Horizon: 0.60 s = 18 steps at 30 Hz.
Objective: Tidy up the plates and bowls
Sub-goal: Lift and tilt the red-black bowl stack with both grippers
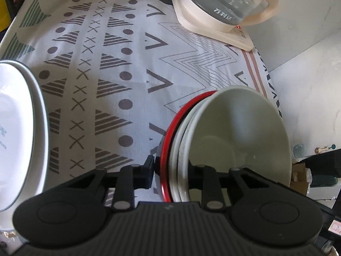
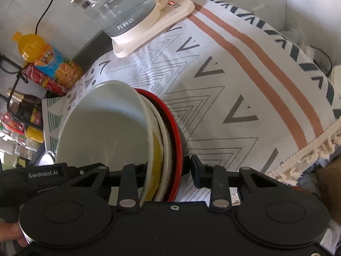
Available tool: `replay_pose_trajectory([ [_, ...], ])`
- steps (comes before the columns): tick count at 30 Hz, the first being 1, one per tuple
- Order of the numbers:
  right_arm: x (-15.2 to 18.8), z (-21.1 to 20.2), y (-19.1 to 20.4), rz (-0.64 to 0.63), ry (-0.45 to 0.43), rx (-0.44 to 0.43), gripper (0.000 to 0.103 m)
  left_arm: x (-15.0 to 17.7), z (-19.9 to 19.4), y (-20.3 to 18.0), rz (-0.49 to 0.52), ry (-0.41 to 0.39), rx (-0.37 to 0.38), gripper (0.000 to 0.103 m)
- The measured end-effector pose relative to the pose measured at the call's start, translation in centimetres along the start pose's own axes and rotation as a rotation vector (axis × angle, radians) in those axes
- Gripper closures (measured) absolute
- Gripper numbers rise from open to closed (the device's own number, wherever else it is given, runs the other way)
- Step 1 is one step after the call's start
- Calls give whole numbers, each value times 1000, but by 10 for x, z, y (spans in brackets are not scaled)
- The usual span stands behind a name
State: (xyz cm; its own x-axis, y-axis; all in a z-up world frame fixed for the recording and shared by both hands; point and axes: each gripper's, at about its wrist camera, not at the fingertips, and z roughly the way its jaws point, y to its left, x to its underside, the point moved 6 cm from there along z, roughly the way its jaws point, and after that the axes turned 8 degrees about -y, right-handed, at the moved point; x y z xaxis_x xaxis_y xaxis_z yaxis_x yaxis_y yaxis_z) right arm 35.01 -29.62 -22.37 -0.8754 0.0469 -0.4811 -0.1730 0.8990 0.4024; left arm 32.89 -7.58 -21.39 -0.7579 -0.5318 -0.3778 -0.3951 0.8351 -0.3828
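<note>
Bowls and plates form one nested stack [image 1: 213,140], held on edge at lower centre-right of the left wrist view and lower centre-left of the right wrist view. Both tools clamp it: the left gripper [image 1: 171,170] has its jaws closed across the stacked rims, and the right gripper [image 2: 168,168] is closed on the same stack from the opposite side.

Stack composition, as far as visible: a white bowl [image 2: 104,128] on the inner face, a yellow-lined piece [image 2: 156,162], further white rims, and a red-rimmed bowl [image 1: 168,145] on the outer face.

Handling judgement:
- The pieces look glazed and rigid — hard, smooth, likely slippery against the pads and breakable if dropped.
- Several pieces together will probably be heavy for a rim pinch; holding from two sides is the safer hold.
- Nested pieces can slide against each other when the stack is tilted, so keep the rims squeezed together.

A separate white plate [image 1: 19,132] lies on the patterned tablecloth [image 1: 119,64] at the left edge of the left wrist view, well apart from the stack. A glass kettle [image 1: 223,0] stands at the upper right.

Not determinable: the exact count of pieces, whether the stack's lower edge touches the cloth — the gripper bodies cover it — and the plate's full outline, which the frame cuts off.
</note>
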Motion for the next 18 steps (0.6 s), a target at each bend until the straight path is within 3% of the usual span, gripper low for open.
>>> replay_pose_trajectory([
  [11, -1, 7, -1, 17, 13, -6, 71, -1, 4, 0, -19, -3, 10, 76],
  [18, -5, 2, 5, 20, -2, -41, 71, -8, -11, 2, -10, -53, 27, 77],
])
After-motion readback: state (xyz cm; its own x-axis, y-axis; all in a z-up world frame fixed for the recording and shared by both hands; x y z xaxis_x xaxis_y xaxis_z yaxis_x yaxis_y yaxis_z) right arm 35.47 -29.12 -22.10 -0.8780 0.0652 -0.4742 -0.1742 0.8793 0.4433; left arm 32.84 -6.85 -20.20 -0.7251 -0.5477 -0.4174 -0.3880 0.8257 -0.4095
